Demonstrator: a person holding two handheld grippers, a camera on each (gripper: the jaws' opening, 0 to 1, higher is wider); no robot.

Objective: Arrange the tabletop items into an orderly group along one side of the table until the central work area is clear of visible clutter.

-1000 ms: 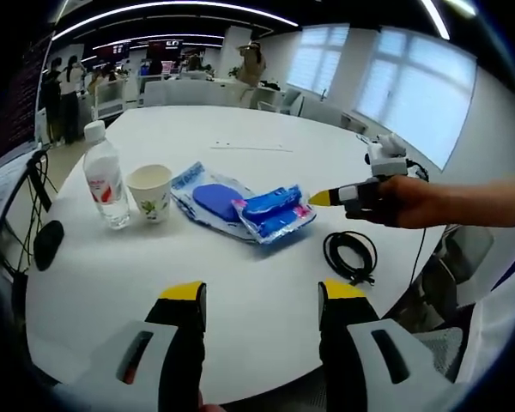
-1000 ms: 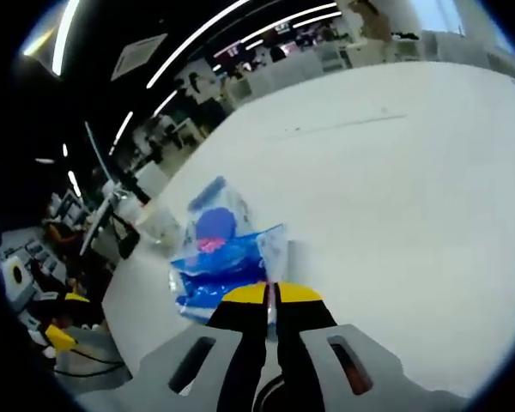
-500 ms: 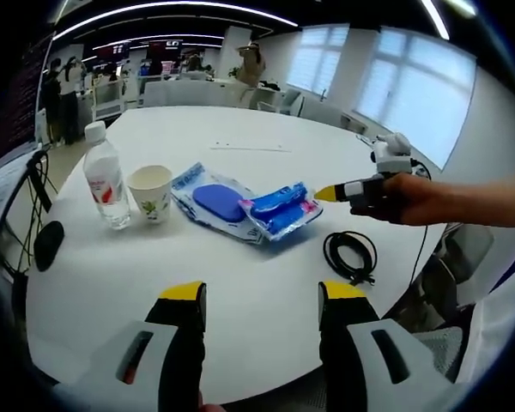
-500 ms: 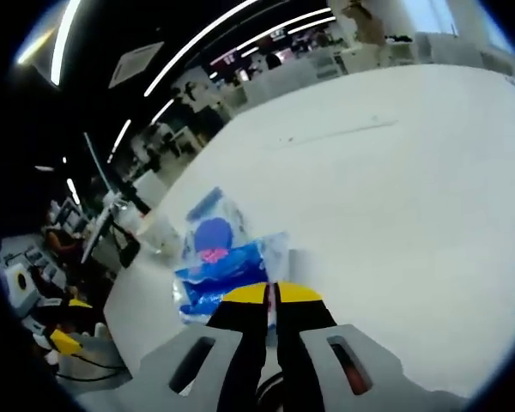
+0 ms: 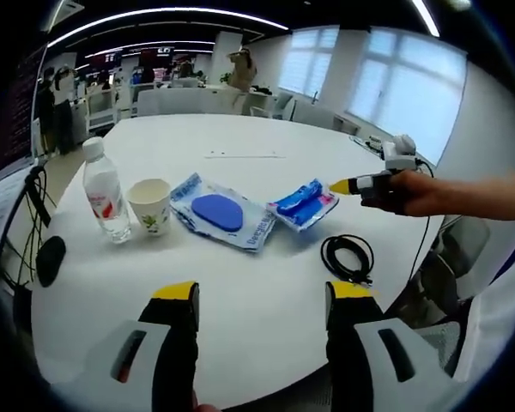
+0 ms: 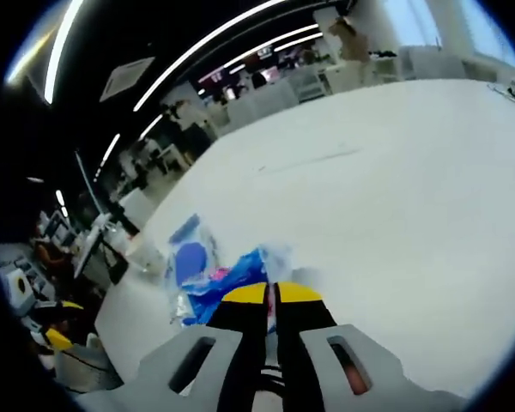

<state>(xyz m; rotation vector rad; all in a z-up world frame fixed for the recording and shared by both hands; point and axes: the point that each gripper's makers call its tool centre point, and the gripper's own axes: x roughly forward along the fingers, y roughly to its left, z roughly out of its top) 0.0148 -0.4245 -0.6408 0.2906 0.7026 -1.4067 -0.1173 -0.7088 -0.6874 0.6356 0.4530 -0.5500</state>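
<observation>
Your right gripper (image 5: 336,185) has the small blue packet (image 5: 303,202) pinched at its edge, lifted beside the larger pouch.

Your right gripper's jaws are clamped together on that packet's clear edge, seen close up in the right gripper view (image 6: 240,279). Your left gripper (image 5: 259,296) hangs over the near edge of the white counter (image 5: 240,292), its jaws apart and holding nothing. On the counter, the water bottle (image 5: 102,191), paper cup (image 5: 149,206) and large blue pouch (image 5: 217,215) sit in a row, with the coiled black cable (image 5: 347,257) apart, nearer your right hand (image 5: 408,192).
</observation>
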